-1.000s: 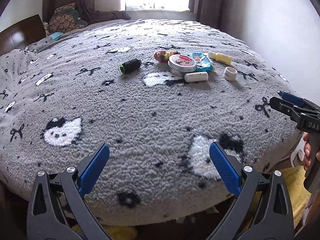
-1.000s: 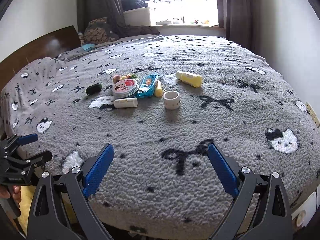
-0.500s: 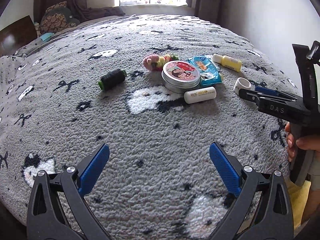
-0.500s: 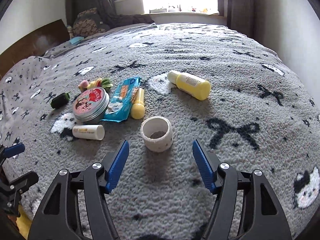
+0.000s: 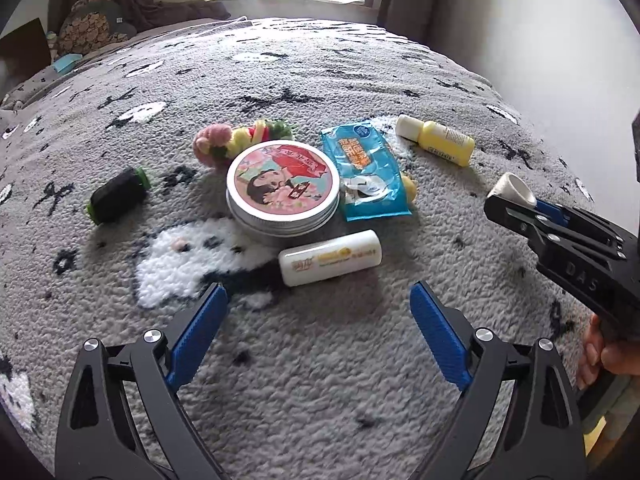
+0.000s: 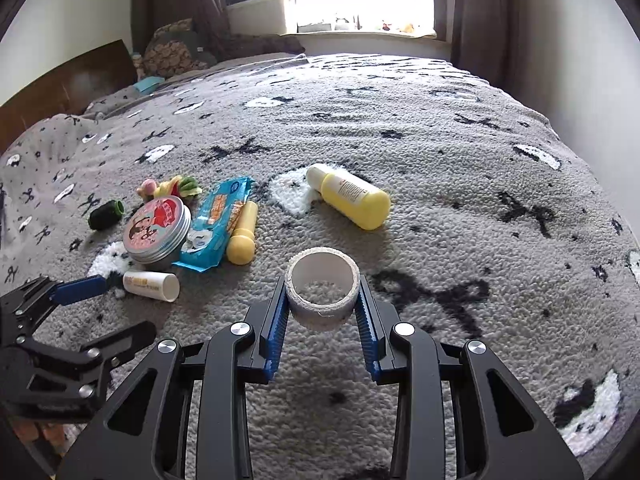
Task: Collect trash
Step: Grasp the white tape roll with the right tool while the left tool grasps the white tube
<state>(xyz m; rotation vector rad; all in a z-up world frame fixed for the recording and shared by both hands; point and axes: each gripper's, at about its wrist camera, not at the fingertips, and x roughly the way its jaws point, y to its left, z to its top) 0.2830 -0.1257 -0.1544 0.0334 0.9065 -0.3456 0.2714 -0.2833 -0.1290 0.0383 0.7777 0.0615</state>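
A white tape roll (image 6: 322,308) lies on the grey blanket (image 6: 440,160), and my right gripper (image 6: 322,284) is closing with both blue pads against its sides. In the left wrist view the roll (image 5: 516,188) shows at the tip of the right gripper (image 5: 516,206). My left gripper (image 5: 318,289) is closing slightly with nothing between its fingers, just short of a white tube (image 5: 330,256). Beyond the tube lie a round tin (image 5: 282,184), a blue wipes packet (image 5: 366,168) and a yellow bottle (image 5: 440,144).
A black thread spool (image 5: 116,196) lies left of the tin and colourful hair ties (image 5: 240,140) behind it. A small yellow tube (image 6: 242,232) rests against the packet. Pillows (image 6: 172,48) and a wooden headboard (image 6: 60,88) stand at the far left, a wall on the right.
Both grippers moved forward over the bed toward the pile. The right gripper's jaws came in from wide open onto the tape roll. The left gripper's jaws narrowed a little.
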